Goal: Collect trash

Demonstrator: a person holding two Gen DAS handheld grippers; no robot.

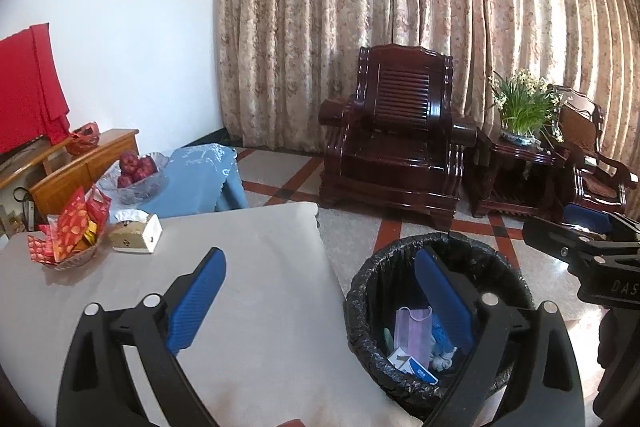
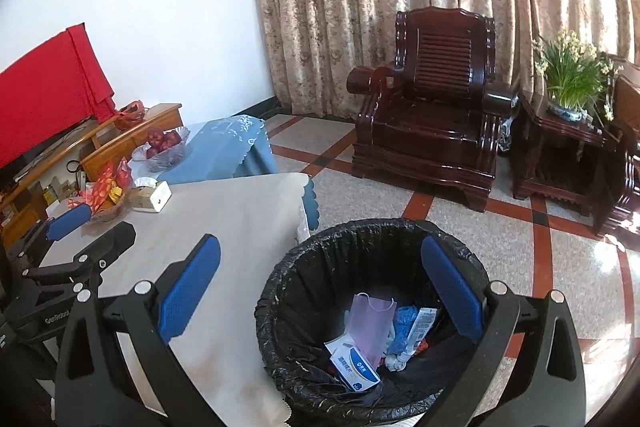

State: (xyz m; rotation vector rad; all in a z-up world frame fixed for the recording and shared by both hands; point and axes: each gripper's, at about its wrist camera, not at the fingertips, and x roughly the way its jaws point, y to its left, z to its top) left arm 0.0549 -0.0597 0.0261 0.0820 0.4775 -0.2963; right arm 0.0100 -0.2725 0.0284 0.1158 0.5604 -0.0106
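A round bin lined with a black bag (image 1: 360, 291) (image 2: 320, 239) stands on the floor beside the table. Inside lie a purple face mask (image 1: 412, 327) (image 2: 370, 323), a white and blue box (image 1: 414, 367) (image 2: 354, 363), a blue crumpled item (image 2: 404, 327) and a white tube (image 2: 420, 323). My left gripper (image 1: 320, 275) is open and empty, over the table edge and the bin. My right gripper (image 2: 320, 263) is open and empty above the bin. The left gripper also shows at the left of the right wrist view (image 2: 84, 227).
A beige-covered table (image 1: 240, 287) (image 2: 224, 227) holds a tissue box (image 1: 136, 233) (image 2: 154, 197) and a basket of red packets (image 1: 74, 235) (image 2: 106, 195). A glass bowl of apples (image 1: 136, 171) sits on blue cloth. Dark wooden armchairs (image 1: 396, 131) and a plant (image 1: 520, 107) stand behind.
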